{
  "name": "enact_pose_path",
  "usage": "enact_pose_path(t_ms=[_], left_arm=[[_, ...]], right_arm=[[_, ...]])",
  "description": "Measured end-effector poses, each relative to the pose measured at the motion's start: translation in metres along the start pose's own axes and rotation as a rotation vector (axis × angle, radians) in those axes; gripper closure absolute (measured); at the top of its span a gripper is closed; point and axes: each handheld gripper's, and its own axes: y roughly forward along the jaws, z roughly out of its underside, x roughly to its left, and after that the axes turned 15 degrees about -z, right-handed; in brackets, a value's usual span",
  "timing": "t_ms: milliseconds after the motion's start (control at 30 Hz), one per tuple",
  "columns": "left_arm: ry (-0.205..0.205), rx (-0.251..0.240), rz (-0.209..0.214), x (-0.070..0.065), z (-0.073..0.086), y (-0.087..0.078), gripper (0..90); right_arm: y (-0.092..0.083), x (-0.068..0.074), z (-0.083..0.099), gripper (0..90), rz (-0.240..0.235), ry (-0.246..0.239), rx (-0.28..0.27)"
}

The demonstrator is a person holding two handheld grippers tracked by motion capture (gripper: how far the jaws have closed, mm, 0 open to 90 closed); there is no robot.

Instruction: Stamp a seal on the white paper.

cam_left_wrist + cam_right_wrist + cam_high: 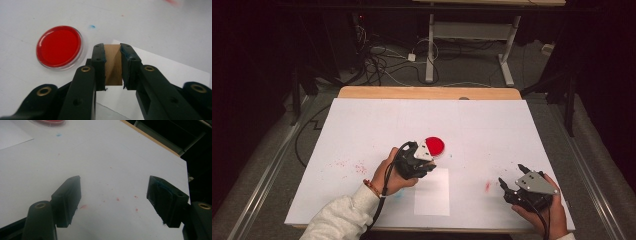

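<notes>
Right, near edge first. Right gripper (511, 181) sits low at the table's right front, held in the right hand (546, 216), jaws spread wide with nothing between them; in the right gripper view they stand well apart over bare white sheet (105, 165) speckled with small red flecks. A red smear (487, 186) lies just left of it on the sheet.

Left gripper (428, 165) is left of centre, held in the left hand (393, 175), cream sleeve (343, 217) coming in from the bottom edge. Its jaws are clamped on a small wood block (113, 65): in the left gripper view the block stands upright between the two pads, pressed on both sides. The block hangs over the upper edge of the paper square (432, 192), a whiter rectangle lying flat on the sheet near the front. Can't tell if the block touches the paper.

Just beyond the left gripper, the red dish (435, 145): round, clear rim, red inside, flat on the sheet, off the paper and just left of the block in the left gripper view. Small blue spot (92, 26) near it, faint red specks (358, 167) further left.

Far side: the table's wood edge (427, 92), then floor with cables (387, 65) and a white desk frame (472, 35).
</notes>
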Motion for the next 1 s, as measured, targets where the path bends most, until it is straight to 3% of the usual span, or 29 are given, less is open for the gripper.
enact_pose_path(t_ms=[567, 1000], left_arm=[[0.067, 0.062, 0.09, -0.026, 0.015, 0.008, 73.9], [0.081, 0.111, 0.143, -0.033, 0.019, 0.022, 73.8]], right_arm=[[-0.001, -0.001, 0.001, 27.9, 0.009, 0.011, -0.003], [0.0, 0.0, 0.001, 28.0, 0.006, 0.013, 0.005]])
